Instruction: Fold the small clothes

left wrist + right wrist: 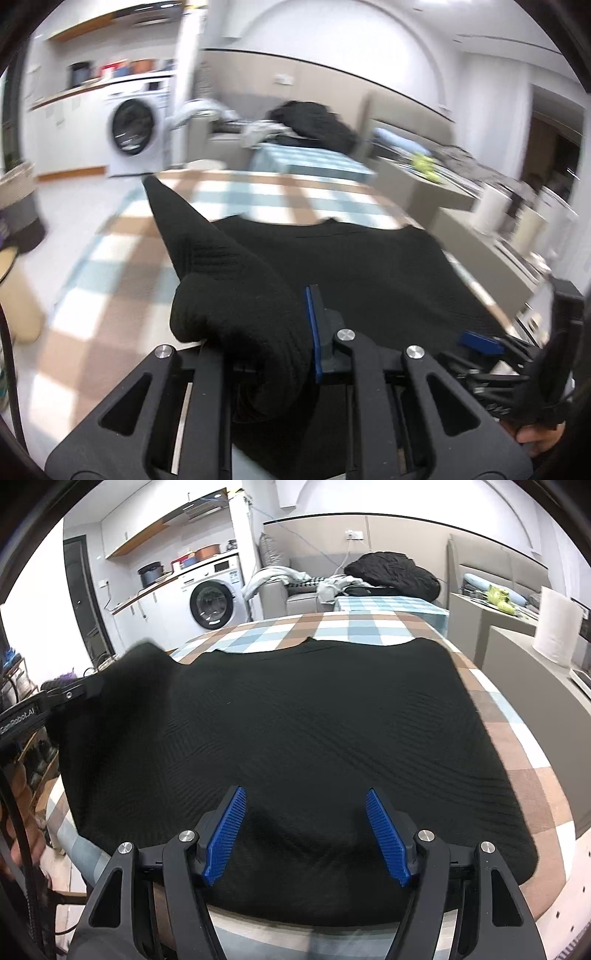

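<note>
A black knit garment [295, 731] lies spread on a checked tablecloth [517, 760]. My left gripper [273, 332] is shut on a bunched sleeve or edge of the garment [229, 280] and holds it lifted above the table; the cloth covers the left finger, only the right blue pad [314, 332] shows. In the right wrist view the left gripper [74, 694] sits at the garment's left edge. My right gripper [304, 834] is open and empty, its blue pads [225, 838] hovering just above the garment's near edge.
A washing machine [214, 602] stands at the back left. A sofa with a black jacket [395, 574] and loose clothes is behind the table. A paper towel roll [557, 627] stands on a grey counter at the right. A shelf with shoes is at the left.
</note>
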Demonstrator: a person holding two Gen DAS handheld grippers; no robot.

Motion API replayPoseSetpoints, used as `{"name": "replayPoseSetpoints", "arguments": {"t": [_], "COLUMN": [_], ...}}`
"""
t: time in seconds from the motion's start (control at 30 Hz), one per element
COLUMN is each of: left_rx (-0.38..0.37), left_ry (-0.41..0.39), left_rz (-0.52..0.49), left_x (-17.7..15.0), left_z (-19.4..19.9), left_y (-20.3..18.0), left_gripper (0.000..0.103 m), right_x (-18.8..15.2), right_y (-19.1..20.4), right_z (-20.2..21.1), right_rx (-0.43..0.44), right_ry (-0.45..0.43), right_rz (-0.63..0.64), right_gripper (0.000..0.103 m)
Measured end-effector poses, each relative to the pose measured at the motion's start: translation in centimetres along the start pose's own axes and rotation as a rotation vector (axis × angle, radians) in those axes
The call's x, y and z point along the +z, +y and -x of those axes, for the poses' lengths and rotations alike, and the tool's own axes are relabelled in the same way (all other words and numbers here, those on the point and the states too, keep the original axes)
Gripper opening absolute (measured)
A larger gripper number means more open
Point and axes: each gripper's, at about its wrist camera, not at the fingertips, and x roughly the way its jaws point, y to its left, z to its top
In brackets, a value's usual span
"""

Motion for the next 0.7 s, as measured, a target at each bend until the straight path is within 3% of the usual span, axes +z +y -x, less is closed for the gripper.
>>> {"name": "replayPoseSetpoints", "arguments": {"t": [0.1, 0.2, 0.3, 0.37, 0.43, 0.57, 0.7], "left_rx": [-0.101, -0.192, -0.234, -0.251, -0.257, -0.219, -0.129], "left_ry": [0.058, 0.196, 0.258, 0.245, 0.205, 0.15, 0.132], "left_rz": [-0.075, -0.146, -0.176, -0.166, -0.151, -0.11, -0.037], "left_x": [-0.3, -1.9, -3.3, -3.7, -3.4, -3.0, -2.5], "left_z": [-1.9, -4.1, -4.4, -3.3, -1.6, 1.3, 2.1], "left_y": [-4.2, -7.7, -8.6, -8.2, -7.4, -4.7, 0.3], "left_gripper": [0.014, 0.017, 0.037, 0.063, 0.076, 0.08, 0.08], "right_x": [0.2, 0.4, 0.5, 0.6, 0.8, 1.4, 2.0], "right_y": [-0.6, -1.4, -2.1, -2.5, -2.8, -3.1, -2.3], "right_z": [0.4, 0.7, 0.9, 1.3, 1.8, 2.0, 0.9], "right_rx": [-0.013, -0.033, -0.045, -0.045, -0.026, 0.075, 0.194], "right_ry": [-0.013, -0.016, -0.01, -0.018, -0.024, -0.012, 0.036], "right_rz": [-0.019, -0.041, -0.061, -0.069, -0.086, -0.142, -0.19], "right_gripper": [0.069, 0.069, 0.069, 0.069, 0.069, 0.069, 0.069]}}
